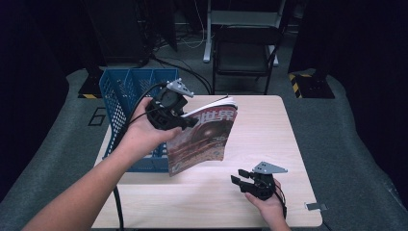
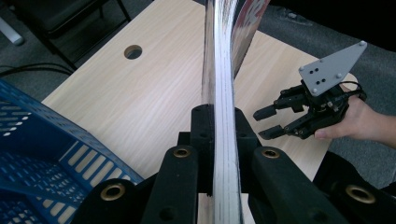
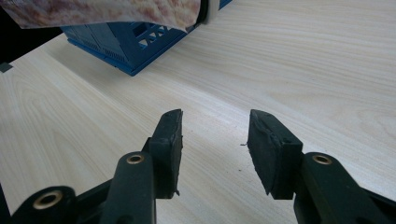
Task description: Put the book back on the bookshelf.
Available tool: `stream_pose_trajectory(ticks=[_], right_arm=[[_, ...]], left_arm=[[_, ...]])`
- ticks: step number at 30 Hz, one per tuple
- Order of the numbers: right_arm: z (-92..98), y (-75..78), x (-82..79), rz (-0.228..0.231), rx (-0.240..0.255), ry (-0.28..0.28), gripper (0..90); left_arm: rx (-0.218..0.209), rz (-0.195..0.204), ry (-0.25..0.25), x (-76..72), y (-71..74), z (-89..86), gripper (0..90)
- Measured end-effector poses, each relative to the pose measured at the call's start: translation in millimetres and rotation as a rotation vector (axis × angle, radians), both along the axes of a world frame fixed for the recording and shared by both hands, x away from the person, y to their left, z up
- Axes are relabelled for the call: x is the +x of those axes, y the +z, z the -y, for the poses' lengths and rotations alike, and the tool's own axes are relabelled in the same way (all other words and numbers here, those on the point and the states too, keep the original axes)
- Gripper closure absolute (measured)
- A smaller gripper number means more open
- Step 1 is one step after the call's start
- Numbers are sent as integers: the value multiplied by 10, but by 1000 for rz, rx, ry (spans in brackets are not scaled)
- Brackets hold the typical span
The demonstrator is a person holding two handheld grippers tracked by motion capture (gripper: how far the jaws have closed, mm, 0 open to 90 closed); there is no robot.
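Observation:
A magazine (image 1: 204, 137) with a reddish-brown cover hangs in the air over the table's middle, held upright by its edge. My left gripper (image 1: 185, 121) is shut on it; in the left gripper view the page edges (image 2: 222, 93) run straight up between the two black jaws. My right gripper (image 1: 239, 179) hovers low over the table's near right part, open and empty. It is also seen in the left gripper view (image 2: 268, 122), jaws apart. In the right gripper view its fingertips (image 3: 170, 128) frame bare wood.
A blue slotted plastic basket (image 1: 127, 91) stands at the table's left side, beside the magazine. The light wooden table (image 1: 269, 139) has a round cable hole (image 2: 133, 51). A black chair (image 1: 243, 53) stands beyond the far edge.

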State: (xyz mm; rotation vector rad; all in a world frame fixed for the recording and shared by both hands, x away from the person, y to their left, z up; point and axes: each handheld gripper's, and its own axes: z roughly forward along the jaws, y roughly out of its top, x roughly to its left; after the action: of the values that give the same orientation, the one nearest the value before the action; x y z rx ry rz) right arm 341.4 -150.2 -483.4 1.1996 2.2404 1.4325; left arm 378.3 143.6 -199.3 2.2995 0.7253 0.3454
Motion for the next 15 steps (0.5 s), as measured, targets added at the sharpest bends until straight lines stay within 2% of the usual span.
stream_pose_trajectory(ticks=[5,9,12,15], right_arm=[[-5,-2,2,3,0,-12,549],[-6,1,0,4,-6,-15,549],[-10,0,-2,7,-6,-14,549],[-8,-4,2,14,-8,-10,549]], left_arm=[[-17,6,9,17,58,-60,841],[-18,0,19,12,99,-65,841],[-13,15,22,15,142,-85,841],[-19,14,34,17,180,-105,841]])
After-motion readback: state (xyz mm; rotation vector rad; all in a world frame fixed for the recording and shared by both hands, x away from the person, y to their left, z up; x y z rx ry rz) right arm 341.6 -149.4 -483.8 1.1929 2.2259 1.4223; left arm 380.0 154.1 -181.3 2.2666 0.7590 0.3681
